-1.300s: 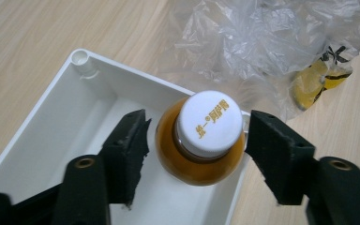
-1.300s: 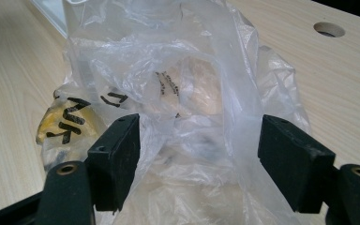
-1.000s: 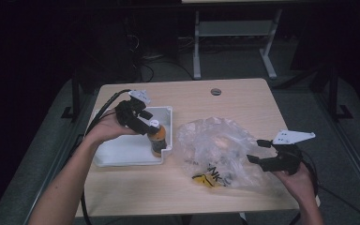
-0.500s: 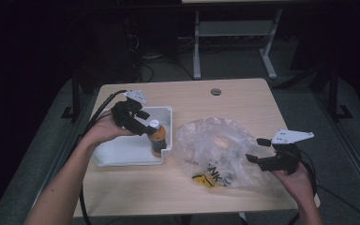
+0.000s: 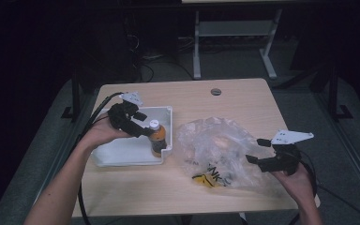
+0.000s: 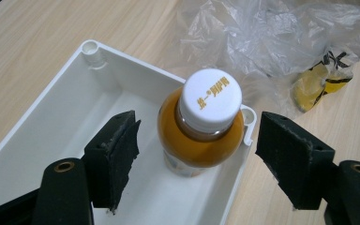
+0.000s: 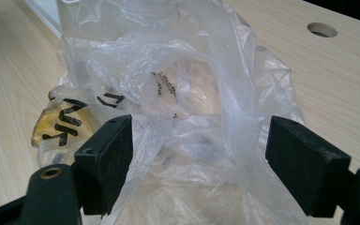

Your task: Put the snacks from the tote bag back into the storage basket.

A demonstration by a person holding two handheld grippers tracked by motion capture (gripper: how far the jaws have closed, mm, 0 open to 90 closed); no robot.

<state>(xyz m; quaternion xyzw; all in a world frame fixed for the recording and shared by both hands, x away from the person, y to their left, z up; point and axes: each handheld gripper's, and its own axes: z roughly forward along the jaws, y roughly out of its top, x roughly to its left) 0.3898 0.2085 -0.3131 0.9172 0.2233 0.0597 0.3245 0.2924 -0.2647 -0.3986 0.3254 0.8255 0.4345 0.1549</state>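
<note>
A small bottle (image 5: 157,138) of amber drink with a white cap (image 6: 212,96) stands upright in the near right corner of a white plastic tray (image 5: 122,152). My left gripper (image 5: 143,127) hovers over it, open, with a pad (image 6: 114,157) on each side of the bottle and not touching it. A crumpled clear plastic bag (image 5: 218,150) with yellow and black print (image 5: 212,178) lies right of the tray. My right gripper (image 5: 258,151) is open at the bag's right edge, and bag film (image 7: 192,117) lies between its jaws.
The tray (image 6: 51,117) is otherwise bare inside. The wooden table (image 5: 201,101) has a round cable hole (image 5: 216,91) near its far edge. A table frame (image 5: 234,33) and cables stand on the dark floor beyond.
My left gripper has let go of the bottle and drawn back up and left a little, leaving it standing in the tray. The right gripper has stayed in place.
</note>
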